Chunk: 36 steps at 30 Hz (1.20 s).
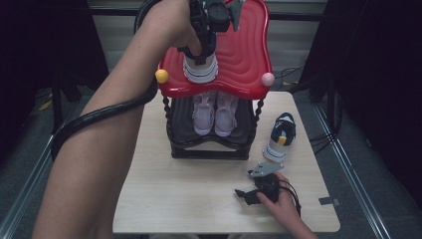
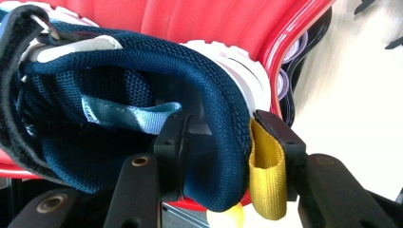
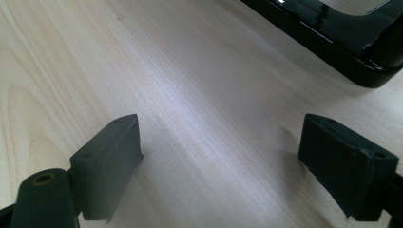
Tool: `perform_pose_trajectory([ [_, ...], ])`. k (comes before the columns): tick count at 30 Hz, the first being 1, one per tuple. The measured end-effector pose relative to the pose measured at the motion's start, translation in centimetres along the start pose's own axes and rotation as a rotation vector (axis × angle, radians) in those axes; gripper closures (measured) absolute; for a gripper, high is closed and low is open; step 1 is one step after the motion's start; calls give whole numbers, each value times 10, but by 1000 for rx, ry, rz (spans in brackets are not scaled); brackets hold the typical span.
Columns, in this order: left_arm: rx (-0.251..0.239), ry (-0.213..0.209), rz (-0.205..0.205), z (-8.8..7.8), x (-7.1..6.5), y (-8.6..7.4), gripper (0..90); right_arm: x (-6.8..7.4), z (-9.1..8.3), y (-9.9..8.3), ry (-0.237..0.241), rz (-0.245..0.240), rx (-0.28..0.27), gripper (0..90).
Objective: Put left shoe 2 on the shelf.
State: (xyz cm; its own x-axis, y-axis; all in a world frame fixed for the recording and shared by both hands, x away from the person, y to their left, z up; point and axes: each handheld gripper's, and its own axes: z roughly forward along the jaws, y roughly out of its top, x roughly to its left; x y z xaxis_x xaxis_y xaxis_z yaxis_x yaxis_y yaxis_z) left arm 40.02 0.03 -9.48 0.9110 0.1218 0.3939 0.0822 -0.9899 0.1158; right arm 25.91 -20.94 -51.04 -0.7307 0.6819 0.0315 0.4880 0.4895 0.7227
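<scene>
Navy shoe point(image 1: 200, 69) on the red top shelf point(image 1: 249, 55), our left gripper point(image 1: 201, 50) at its heel.

We see the shoe's navy mesh collar point(image 2: 223, 123) between our left fingers point(image 2: 171, 142), one inside the opening and one outside beside the yellow heel loop point(image 2: 267, 175); we cannot tell whether the pads press on it. The shoe has a white sole and sits upright on the glossy, rippled red plastic. Below, on the black lower shelf point(image 1: 181, 124) of the rack, a pale pink pair point(image 1: 215, 113) stands side by side, toes toward us. A second navy shoe point(image 1: 280, 135) lies on the light wood tabletop point(image 1: 189, 189), just right of the rack. Our left forearm reaches up and forward over the rack. Our right gripper point(image 1: 244, 195) rests low on the tabletop, fingers point(image 3: 107, 161) wide apart with bare wood between them.
</scene>
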Motion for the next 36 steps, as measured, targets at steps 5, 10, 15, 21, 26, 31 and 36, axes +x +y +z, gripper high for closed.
perform_pose_trajectory([
  [5,6,-1,-9,-1,1,0,550,0,0,0,0,0,0,133],
  [10,-2,-4,-32,0,1,0,529,0,0,0,0,0,0,134],
  [15,-8,-4,-47,-1,1,-1,503,0,0,0,0,-1,0,134],
  [21,-13,-12,-74,-2,1,-2,493,0,0,0,-1,-1,0,134],
  [26,-17,-21,-76,-3,1,-3,468,0,0,0,0,0,0,134],
  [31,-25,-26,-95,-3,2,-5,442,0,0,0,0,-1,0,133],
  [36,-38,-37,-108,-5,2,-7,418,0,0,0,-1,-1,-1,134],
])
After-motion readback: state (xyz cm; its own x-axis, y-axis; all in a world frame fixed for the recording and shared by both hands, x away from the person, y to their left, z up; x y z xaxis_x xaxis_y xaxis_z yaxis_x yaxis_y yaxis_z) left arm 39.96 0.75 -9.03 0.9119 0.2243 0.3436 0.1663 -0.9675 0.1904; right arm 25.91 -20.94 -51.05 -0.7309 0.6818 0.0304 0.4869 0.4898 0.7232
